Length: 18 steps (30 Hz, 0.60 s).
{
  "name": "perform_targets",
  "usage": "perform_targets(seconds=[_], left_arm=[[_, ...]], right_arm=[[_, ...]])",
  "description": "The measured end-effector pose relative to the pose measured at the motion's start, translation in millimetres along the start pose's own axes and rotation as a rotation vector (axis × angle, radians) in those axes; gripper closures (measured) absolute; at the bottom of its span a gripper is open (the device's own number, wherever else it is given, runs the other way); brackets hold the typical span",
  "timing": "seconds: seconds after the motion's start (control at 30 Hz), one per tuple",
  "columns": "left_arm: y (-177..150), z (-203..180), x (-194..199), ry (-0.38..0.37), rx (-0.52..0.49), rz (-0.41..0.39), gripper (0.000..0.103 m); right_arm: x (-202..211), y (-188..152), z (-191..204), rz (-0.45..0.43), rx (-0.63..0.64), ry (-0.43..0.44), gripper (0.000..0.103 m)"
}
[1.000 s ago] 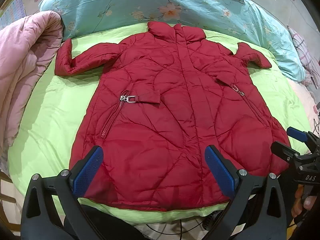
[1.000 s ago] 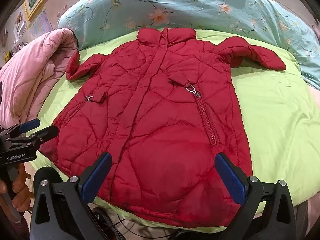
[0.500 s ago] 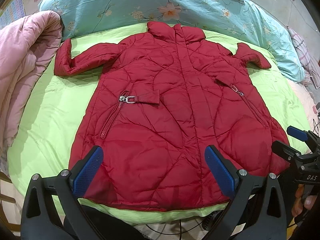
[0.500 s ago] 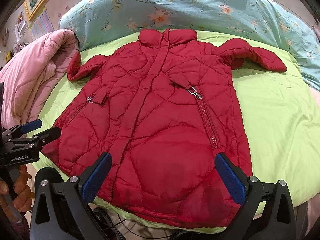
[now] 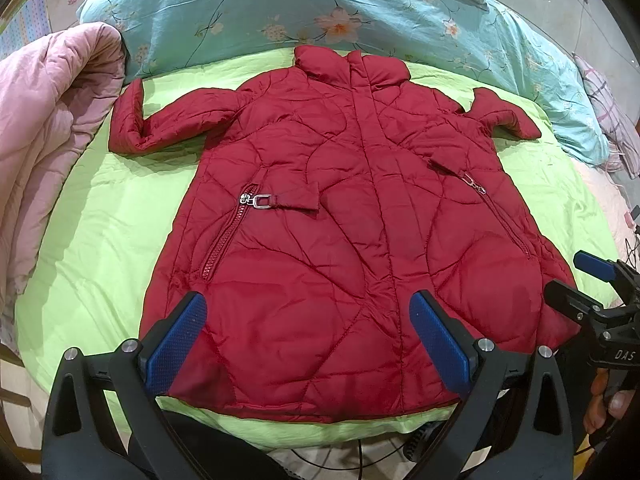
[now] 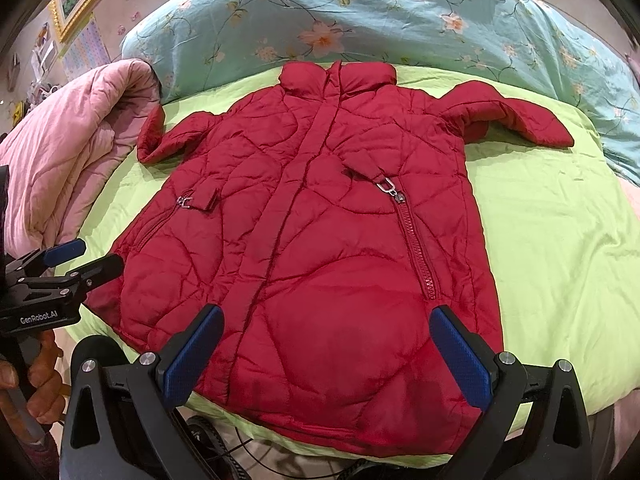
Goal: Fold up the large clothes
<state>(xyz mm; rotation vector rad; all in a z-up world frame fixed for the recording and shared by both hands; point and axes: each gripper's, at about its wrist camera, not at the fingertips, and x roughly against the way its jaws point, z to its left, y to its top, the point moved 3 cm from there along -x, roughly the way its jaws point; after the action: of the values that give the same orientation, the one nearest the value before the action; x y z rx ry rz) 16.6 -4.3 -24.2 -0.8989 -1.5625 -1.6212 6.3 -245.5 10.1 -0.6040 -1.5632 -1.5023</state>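
Note:
A red quilted coat (image 5: pixel 340 236) (image 6: pixel 320 240) lies flat, front up, on a lime green sheet (image 5: pixel 104 240) (image 6: pixel 552 248), collar at the far end and both sleeves spread out. My left gripper (image 5: pixel 306 340) hovers open above the coat's hem near its left side, nothing between the blue pads. My right gripper (image 6: pixel 328 350) is open over the hem's right half, also empty. In the left wrist view the right gripper (image 5: pixel 576 280) appears at the right edge; in the right wrist view the left gripper (image 6: pixel 84 258) shows at the left edge.
A pink quilt (image 5: pixel 44 132) (image 6: pixel 68 148) is bunched along the left side. A turquoise floral duvet (image 5: pixel 320 12) (image 6: pixel 360 20) lies behind the coat. A hand (image 6: pixel 36 380) holds the left handle. Cables (image 5: pixel 360 456) hang below the bed's near edge.
Both grippers have drifted very slightly; the coat lies as before and nothing was grasped.

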Motion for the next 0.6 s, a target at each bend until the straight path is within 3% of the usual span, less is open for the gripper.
perform_targets(seconds=[0.6], left_arm=[[2.2,1.3,1.4,0.004,-0.004,-0.056,0.001]], right_arm=[[0.1,0.4,1.1,0.037,-0.009,0.01,0.0]])
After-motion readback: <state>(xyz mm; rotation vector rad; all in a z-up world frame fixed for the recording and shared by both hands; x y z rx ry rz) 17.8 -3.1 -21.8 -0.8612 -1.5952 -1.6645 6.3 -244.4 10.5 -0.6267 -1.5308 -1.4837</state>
